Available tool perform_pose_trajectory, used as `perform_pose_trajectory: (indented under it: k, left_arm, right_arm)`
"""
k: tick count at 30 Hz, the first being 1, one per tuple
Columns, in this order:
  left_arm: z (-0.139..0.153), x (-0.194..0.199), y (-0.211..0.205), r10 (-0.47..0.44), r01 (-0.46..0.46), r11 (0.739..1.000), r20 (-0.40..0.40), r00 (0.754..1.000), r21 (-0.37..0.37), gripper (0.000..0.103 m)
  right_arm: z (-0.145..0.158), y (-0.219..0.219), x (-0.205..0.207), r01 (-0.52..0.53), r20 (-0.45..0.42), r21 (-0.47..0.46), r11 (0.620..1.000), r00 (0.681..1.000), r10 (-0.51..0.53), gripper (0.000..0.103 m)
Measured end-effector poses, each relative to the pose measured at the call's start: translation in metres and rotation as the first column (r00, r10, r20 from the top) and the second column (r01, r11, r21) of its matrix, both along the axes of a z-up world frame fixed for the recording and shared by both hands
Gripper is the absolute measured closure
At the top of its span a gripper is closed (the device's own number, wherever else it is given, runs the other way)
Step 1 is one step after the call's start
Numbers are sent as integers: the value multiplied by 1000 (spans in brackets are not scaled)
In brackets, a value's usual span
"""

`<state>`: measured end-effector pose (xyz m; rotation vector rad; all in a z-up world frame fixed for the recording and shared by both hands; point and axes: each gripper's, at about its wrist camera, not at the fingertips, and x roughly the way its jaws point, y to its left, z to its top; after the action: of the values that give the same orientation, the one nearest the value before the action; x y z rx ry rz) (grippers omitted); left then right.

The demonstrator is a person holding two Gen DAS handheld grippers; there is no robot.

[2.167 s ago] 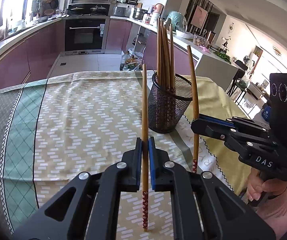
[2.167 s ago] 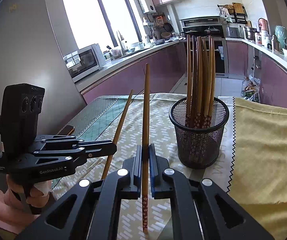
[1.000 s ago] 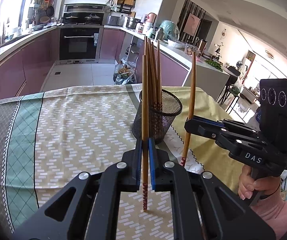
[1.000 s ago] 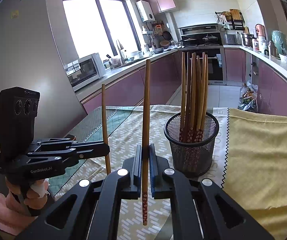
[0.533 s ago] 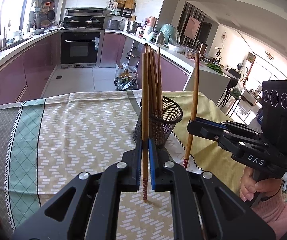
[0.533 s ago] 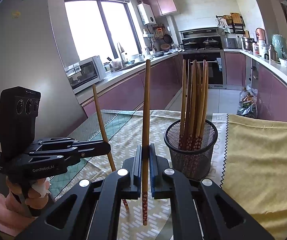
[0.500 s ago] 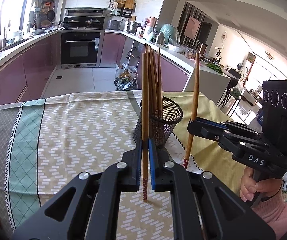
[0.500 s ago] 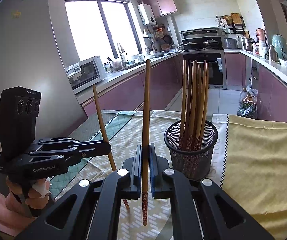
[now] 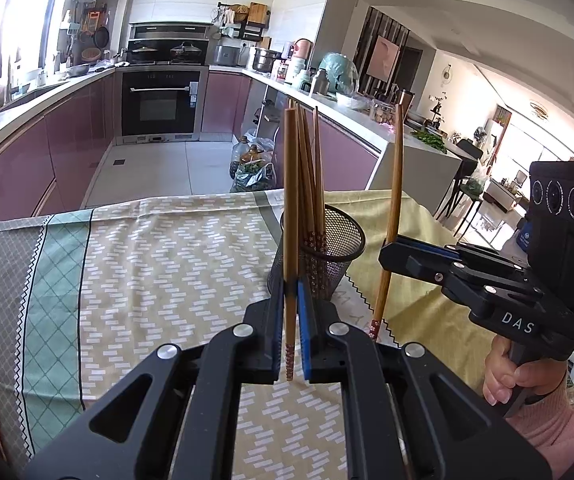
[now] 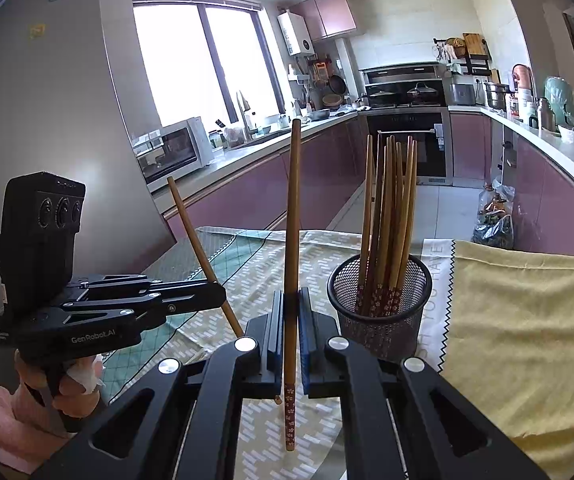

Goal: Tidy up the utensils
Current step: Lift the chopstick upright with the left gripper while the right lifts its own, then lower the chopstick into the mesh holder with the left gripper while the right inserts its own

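My left gripper [image 9: 291, 292] is shut on a wooden chopstick [image 9: 290, 200] held upright, its red patterned end hanging below the pads. My right gripper [image 10: 291, 304] is shut on a second chopstick [image 10: 293, 216], also upright. A black mesh holder [image 10: 379, 304] with several chopsticks [image 10: 389, 208] stands on the tablecloth just right of the right gripper. In the left wrist view the mesh holder [image 9: 339, 256] sits just behind my held chopstick. The right gripper [image 9: 387, 250] shows there at the right with its chopstick [image 9: 393, 208]. The left gripper [image 10: 217, 292] and its tilted chopstick [image 10: 199, 248] appear at the left of the right wrist view.
A patterned beige and green tablecloth [image 9: 159, 264] covers the table, with a yellow cloth [image 10: 527, 320] on its right part. A person's hand [image 9: 503, 376] holds the right gripper's handle. Purple kitchen counters, an oven [image 9: 161, 102] and a microwave [image 10: 173, 154] lie beyond the table.
Both grippers have lifted slightly with their chopsticks, so the table and holder sit lower in view. The left chopstick now leans more in the right wrist view. Both grips stay shut.
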<state>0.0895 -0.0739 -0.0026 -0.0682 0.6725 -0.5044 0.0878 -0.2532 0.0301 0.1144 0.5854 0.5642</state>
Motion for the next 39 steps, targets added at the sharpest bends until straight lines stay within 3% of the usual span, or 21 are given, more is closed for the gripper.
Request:
perform_pose_trajectory:
  k: [39]
  left_arm:
    - [37, -4, -13, -25, 24, 1000, 102, 994, 20, 96]
  right_arm:
    - [25, -12, 4, 24, 72, 9, 1000, 997, -24, 97]
